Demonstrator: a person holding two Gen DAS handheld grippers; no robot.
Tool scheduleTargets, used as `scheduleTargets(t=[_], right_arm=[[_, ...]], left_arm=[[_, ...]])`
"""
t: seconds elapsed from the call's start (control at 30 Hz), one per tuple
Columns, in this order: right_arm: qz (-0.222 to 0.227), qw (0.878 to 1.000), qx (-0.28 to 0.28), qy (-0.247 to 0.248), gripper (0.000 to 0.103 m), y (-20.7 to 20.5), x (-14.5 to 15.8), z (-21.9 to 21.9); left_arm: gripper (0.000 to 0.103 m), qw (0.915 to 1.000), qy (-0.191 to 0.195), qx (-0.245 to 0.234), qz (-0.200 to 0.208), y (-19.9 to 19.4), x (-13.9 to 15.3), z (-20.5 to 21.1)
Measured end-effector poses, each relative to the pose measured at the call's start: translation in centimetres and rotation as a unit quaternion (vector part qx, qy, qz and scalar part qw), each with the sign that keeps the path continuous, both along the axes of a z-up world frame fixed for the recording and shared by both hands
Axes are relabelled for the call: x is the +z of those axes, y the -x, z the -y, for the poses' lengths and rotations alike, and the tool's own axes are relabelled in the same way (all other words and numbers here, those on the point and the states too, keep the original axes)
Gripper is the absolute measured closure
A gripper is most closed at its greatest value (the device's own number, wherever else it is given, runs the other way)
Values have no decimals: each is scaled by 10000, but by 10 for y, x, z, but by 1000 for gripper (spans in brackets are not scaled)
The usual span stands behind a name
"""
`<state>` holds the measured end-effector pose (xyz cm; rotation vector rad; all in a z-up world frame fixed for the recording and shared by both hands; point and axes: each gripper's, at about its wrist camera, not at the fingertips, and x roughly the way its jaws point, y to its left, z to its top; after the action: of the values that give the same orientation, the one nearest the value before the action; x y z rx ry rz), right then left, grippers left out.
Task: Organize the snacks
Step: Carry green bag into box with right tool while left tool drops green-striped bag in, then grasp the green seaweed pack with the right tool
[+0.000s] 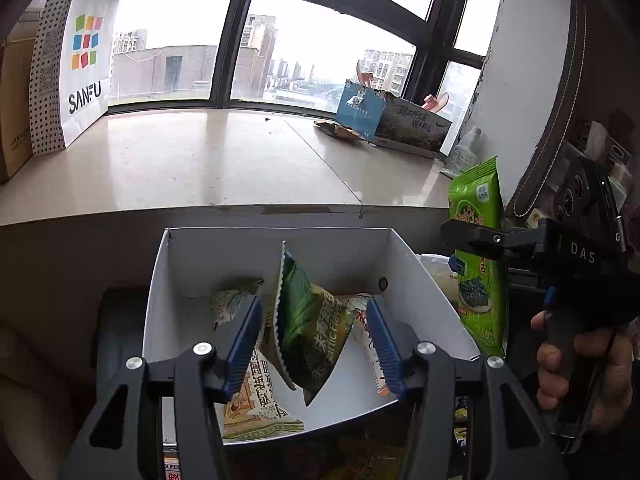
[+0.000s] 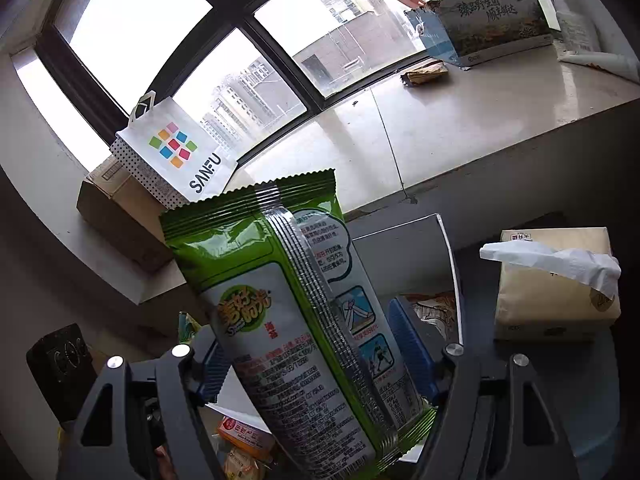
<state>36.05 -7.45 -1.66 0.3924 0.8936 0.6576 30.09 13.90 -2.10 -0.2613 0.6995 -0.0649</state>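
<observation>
The left gripper [image 1: 314, 340] fills the bottom centre of the left wrist view, its blue-padded fingers [image 1: 240, 344] spread apart with nothing clamped between them, poised over the open top of a white cardboard box [image 1: 424, 276]. Between the spread fingers, inside the box, a dark green foil snack pouch with "Garlic Flavor" lettering [image 1: 308, 320] stands tilted on its edge. A beige printed snack packet [image 1: 256, 404] lies beside it at lower left, and a white packet with red lettering [image 1: 370, 336] leans at its right against the box wall.

At the right edge of the same view, the right gripper [image 1: 486, 238] is clenched on a bright green seaweed snack bag [image 1: 478, 256], held upright in the air just outside the box's right wall; a hand [image 1: 580, 364] grips the tool's handle below. In the right wrist view that gripper [image 2: 316, 356] occupies the bottom of the frame with the green bag [image 2: 288, 304] pinched between its blue pads, back panel facing the camera, top seal pointing toward the upper left. The white box [image 2: 416, 248] sits just behind the bag.

At the right of that view a tan tissue pack with a white tissue sticking out [image 2: 556, 284] rests on a dark surface. Farther back, a pale stone windowsill [image 1: 192, 156] carries a white "SANFU" paper bag with coloured squares [image 1: 86, 64] at upper left and a torn blue-and-dark printed carton [image 1: 392, 120] at upper right, before the dark-framed window [image 1: 236, 52].
</observation>
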Motion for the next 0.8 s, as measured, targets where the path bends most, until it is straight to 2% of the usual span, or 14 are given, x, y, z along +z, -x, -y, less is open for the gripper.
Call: scheduleTargets(t=[0.03,0.07,0.2,0.33,0.47,0.67,0.8], right_arm=[[-58,9999,82,-53,0,-6,-4,0],[6,9998,121,-135,0,-7,-6,3],[381,9991,58,-160,0,3,-4,17],[748,9968,264,19,0,25,11,22],[1149,9910,660,214,0,62,33,22],[1842,9744,1155,578,0,134,54,26],[2117,9676,1212,643,0,179,54,43]], left_arm=[[8,9998,-5,96,-148,-1,-5,1],[0,9998,-31,154,-147,0,-8,1],[0,9997,-178,146,-15,16,-5,-3],[0,9991,-112,322,246,43,11,-12],[0,9968,-459,423,507,79,31,-4],[0,9954,-202,269,897,142,48,17],[0,9941,-524,104,949,184,45,46]])
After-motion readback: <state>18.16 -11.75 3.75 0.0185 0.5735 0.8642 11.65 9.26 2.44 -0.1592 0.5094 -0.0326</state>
